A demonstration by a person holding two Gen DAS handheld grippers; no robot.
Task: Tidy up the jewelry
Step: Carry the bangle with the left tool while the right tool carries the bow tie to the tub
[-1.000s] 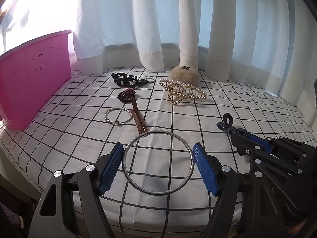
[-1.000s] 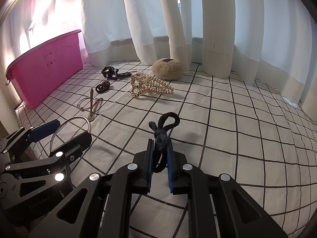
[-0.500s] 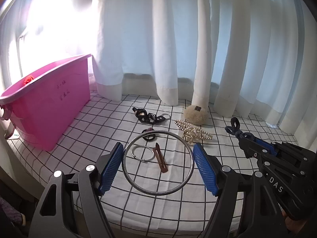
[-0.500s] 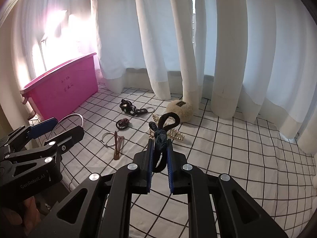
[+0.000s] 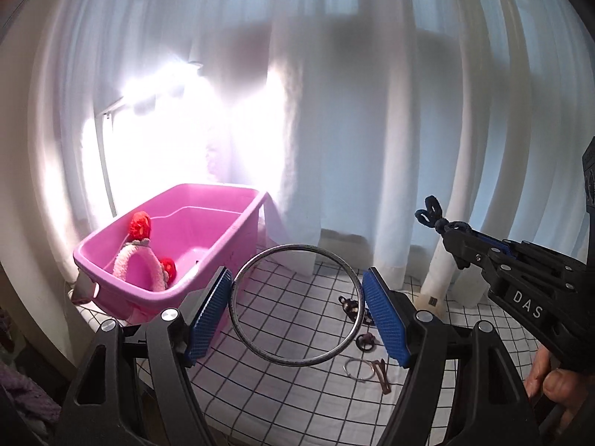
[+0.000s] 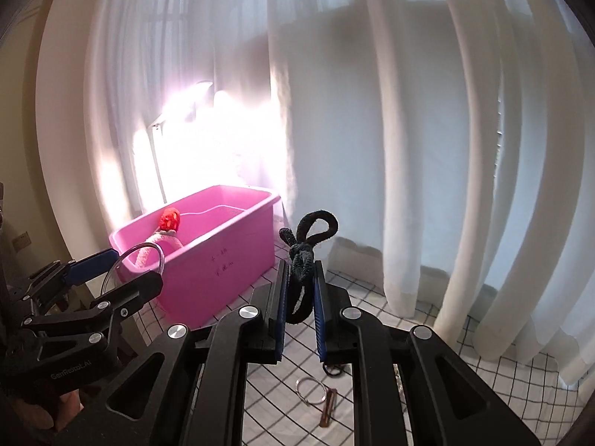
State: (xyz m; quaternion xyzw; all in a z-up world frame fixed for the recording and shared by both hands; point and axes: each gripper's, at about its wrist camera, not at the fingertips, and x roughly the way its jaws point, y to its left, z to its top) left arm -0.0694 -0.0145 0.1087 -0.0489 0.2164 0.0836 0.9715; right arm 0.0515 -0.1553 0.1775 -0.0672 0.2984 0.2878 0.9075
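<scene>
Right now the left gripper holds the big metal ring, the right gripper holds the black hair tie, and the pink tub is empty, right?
Not quite. The pink tub is not empty: the left wrist view shows a fluffy pink headband with red pompoms inside it. The rest is right: the left gripper holds the big metal ring, and the right gripper holds the black hair tie.

The large thin metal ring (image 5: 296, 303) gleams smooth. The glossy pink plastic bin (image 5: 208, 238) sits at ten o'clock. The knotted black cord hair tie (image 6: 306, 256) looks matt, fuzzy.
</scene>
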